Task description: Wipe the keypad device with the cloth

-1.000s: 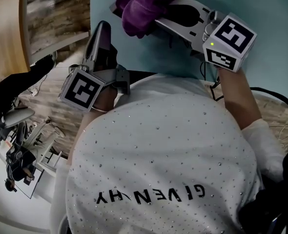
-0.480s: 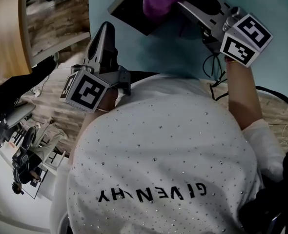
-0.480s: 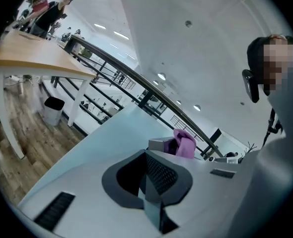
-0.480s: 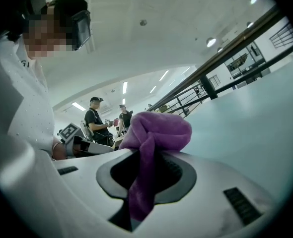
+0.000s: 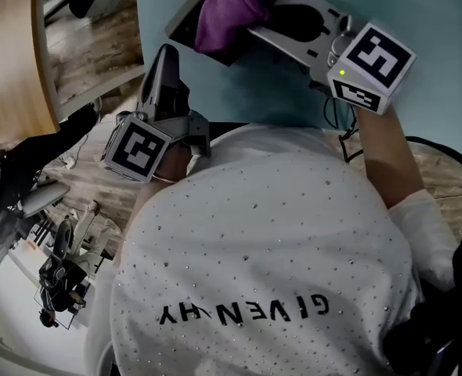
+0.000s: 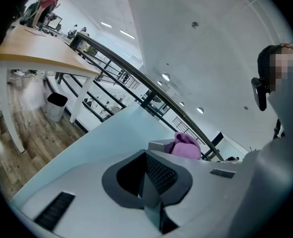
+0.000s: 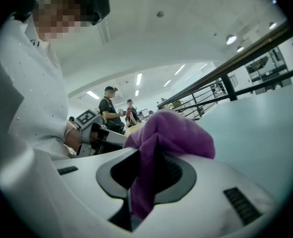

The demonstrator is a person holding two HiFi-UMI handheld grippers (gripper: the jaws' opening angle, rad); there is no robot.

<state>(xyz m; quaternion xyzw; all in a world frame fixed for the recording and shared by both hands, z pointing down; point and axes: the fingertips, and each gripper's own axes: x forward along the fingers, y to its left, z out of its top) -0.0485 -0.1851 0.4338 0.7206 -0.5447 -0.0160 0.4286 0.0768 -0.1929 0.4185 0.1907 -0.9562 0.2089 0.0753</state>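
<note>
Angling toward the device (image 5: 185, 28) from its left, nearer the person, the left gripper (image 5: 165, 61) has its fingers pressed together with nothing between them. The dark device lies on the blue bench (image 5: 294, 92), and the purple cloth (image 5: 231, 6) is bunched over its right part. Right of the device, the right gripper (image 5: 256, 23) reaches in, its fingers pinching that cloth.

Table (image 5: 434, 22) layout
The cloth (image 5: 235, 10) is lying on the keypad device (image 5: 182, 23); the right gripper (image 5: 256, 23) is sitting to its right, the left gripper (image 5: 163, 53) nearer the person, left of the device.
</note>
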